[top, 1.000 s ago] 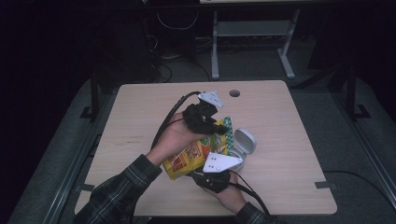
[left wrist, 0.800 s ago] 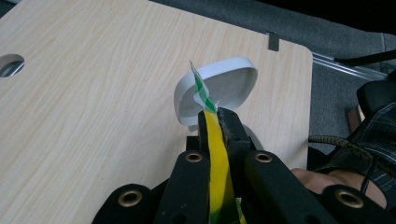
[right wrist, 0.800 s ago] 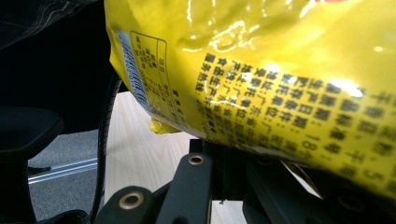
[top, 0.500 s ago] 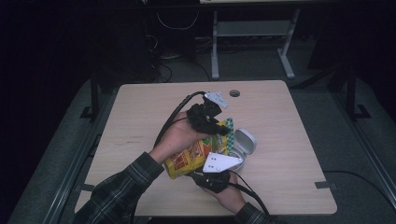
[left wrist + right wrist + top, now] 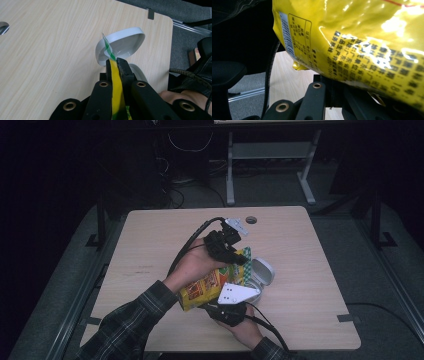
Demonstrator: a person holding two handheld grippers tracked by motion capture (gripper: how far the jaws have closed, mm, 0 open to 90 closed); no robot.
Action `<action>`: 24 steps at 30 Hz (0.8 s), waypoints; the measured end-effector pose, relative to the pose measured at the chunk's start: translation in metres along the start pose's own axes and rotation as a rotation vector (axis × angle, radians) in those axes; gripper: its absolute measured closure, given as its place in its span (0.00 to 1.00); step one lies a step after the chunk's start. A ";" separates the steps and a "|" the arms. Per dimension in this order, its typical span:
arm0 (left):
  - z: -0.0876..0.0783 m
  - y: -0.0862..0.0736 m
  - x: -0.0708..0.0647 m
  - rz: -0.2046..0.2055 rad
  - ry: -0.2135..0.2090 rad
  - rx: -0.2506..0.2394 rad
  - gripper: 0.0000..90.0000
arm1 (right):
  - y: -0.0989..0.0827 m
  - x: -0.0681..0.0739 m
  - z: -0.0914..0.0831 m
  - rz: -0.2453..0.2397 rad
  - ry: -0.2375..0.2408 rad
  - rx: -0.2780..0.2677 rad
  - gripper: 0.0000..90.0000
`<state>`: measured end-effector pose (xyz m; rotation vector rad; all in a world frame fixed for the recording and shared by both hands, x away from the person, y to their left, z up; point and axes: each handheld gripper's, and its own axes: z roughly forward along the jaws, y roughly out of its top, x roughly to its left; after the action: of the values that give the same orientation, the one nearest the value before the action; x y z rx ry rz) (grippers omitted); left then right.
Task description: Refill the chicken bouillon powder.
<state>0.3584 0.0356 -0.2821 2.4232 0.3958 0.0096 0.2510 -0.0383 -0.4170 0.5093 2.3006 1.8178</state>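
Left gripper (image 5: 114, 65) has its two black jaws pinched tight on the top edge of a crinkly yellow plastic snack bag (image 5: 210, 285); in the left gripper view you can see the yellow film sandwiched flat between the jaws, with a bit of green-and-white checked corner poking out past the tips. Right gripper (image 5: 227, 312), the one with the grey three-cornered plate on top, sits low at the near side of the bag. Its own view has the jaws close together right under the bag's printed back, with a barcode and black text looming over them, but the tips are hidden by the film, so I can't see the actual contact there.

So the bag is up off the table, hanging at a slant between the two grippers over the middle of the light wood-grain tabletop (image 5: 150, 250). Top end is higher and farther away, bottom end lower and closer to the person.

Left hand (image 5: 192, 267) wraps around its gripper from the left side, forearm in a plaid sleeve (image 5: 125, 325) coming up diagonally from the bottom edge. Right hand (image 5: 245, 330) is tucked low, near the table's front edge, a black cable trailing off it.

Just past the bag's top, on the table, there's a white round plastic container with its hinged lid flipped open (image 5: 122, 45).
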 end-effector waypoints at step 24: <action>0.007 0.003 0.002 -0.014 0.003 0.019 1.00 | 0.000 0.000 0.001 0.006 0.006 -0.004 1.00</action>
<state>0.3617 0.0300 -0.2858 2.4392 0.4161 0.0029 0.2509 -0.0374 -0.4172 0.5116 2.3013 1.8290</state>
